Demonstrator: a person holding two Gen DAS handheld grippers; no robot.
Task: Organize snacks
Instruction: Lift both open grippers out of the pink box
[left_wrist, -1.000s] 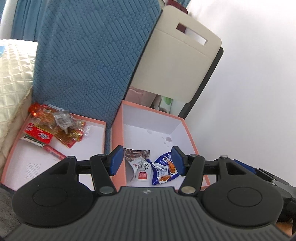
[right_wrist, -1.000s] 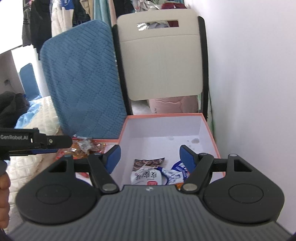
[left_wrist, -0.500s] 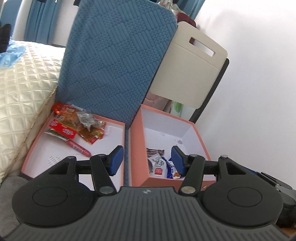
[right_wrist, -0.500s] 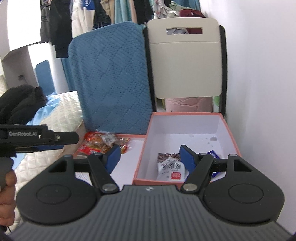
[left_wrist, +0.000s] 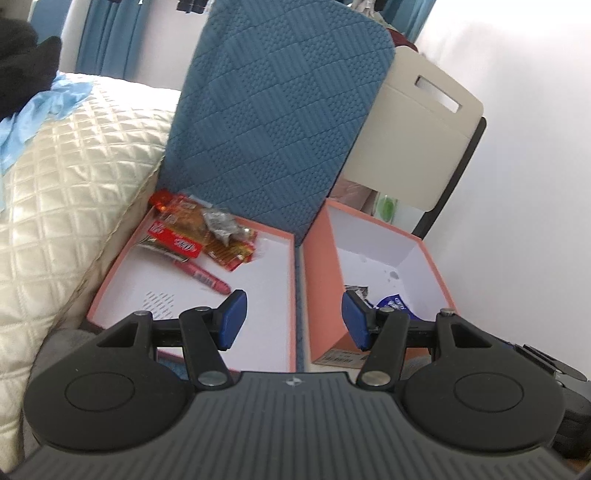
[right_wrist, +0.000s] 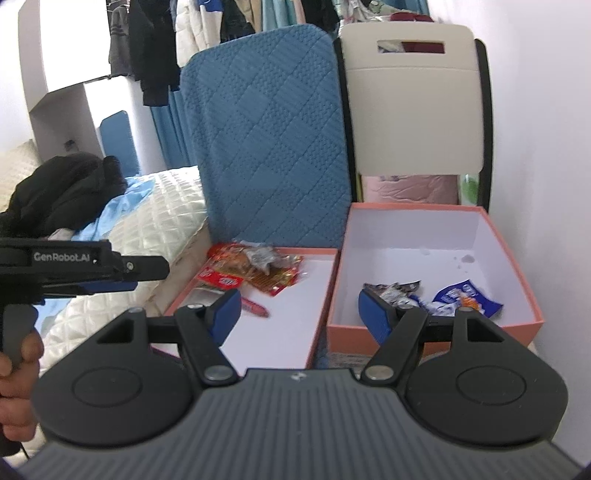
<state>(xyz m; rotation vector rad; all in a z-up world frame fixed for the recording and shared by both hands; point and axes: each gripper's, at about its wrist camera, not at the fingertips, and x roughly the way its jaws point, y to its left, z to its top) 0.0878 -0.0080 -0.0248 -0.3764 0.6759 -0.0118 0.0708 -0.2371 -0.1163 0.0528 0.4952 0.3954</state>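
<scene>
From the left wrist view, the left gripper (left_wrist: 290, 318) hangs empty, fingers apart, above the gap between shallow lid (left_wrist: 258, 354) and deep box (left_wrist: 430, 258) — a dropped packet could slip there. From the right wrist view, the right gripper (right_wrist: 300, 314) gapes too; the heaped red snacks (right_wrist: 255, 271) may snag together.

Blue packet (left_wrist: 393, 303) behind right jaw.
</scene>
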